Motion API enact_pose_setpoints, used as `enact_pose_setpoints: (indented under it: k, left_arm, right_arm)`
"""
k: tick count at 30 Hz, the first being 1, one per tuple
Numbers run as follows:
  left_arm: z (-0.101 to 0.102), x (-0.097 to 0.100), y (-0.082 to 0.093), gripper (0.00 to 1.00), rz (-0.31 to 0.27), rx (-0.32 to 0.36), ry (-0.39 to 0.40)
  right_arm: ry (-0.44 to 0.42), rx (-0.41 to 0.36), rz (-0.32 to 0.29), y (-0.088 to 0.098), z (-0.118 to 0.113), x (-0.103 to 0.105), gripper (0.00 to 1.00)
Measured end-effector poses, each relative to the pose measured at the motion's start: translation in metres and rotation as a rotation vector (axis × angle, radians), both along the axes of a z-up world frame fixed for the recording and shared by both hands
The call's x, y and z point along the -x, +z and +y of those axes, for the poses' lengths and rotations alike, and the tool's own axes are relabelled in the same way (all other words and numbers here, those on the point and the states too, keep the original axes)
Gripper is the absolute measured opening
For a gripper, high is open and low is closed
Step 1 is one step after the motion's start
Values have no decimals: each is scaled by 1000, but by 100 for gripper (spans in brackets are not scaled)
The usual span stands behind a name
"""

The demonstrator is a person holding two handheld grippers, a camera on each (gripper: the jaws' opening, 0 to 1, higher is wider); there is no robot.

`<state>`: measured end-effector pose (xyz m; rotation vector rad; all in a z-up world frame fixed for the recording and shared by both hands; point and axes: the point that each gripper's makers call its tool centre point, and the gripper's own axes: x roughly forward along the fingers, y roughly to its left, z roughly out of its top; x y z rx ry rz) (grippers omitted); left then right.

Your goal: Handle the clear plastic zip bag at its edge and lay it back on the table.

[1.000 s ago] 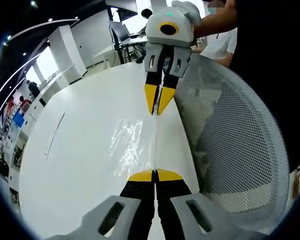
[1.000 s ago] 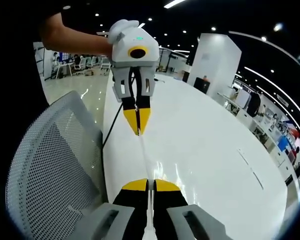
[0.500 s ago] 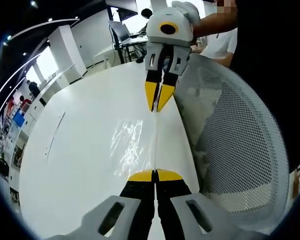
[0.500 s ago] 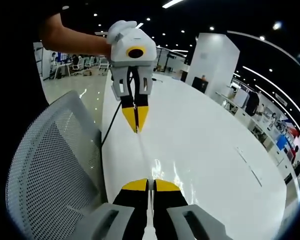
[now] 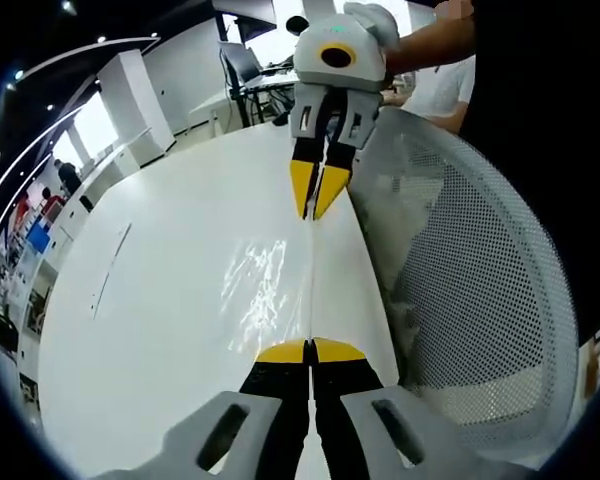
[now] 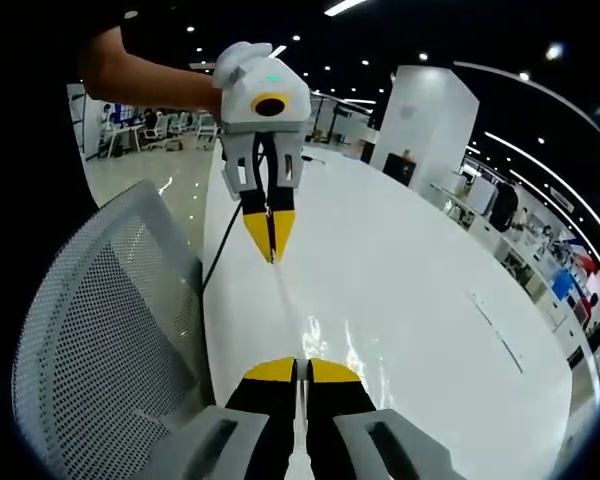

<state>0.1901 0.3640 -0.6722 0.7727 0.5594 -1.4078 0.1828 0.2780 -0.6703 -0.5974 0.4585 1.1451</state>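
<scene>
**Bag's stretched edge-on between your two grippers, over the table**

Biggest thing first: the white table [image 5: 160, 300] runs under everything, with a mesh chair back [image 5: 480, 290] right at its edge. You've got the clear zip bag [image 5: 311, 290] pulled taut between both tools, so it shows as a thin bright line running from one set of yellow tips to the other. My guess is you're holding it by opposite ends of one edge to keep it flat and uncrumpled for laying down.

Your left gripper [image 5: 310, 350] has its jaws pinched together on the near end of that edge. Your right gripper [image 5: 315, 205] points back toward it from the far side, jaws also closed on the bag, hand gripping the white body from above. In the right gripper view, right gripper [image 6: 301, 371] and left gripper [image 6: 270, 250] face each other nose to nose.
</scene>
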Motion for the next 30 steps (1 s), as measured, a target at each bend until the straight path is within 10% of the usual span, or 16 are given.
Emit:
enact_pose_setpoints:
  k: [30]
  left_arm:
    - [1,-1,2,0,-4,6,11]
  right_arm:
    - [-15,1,-4,1,-8,-2,0]
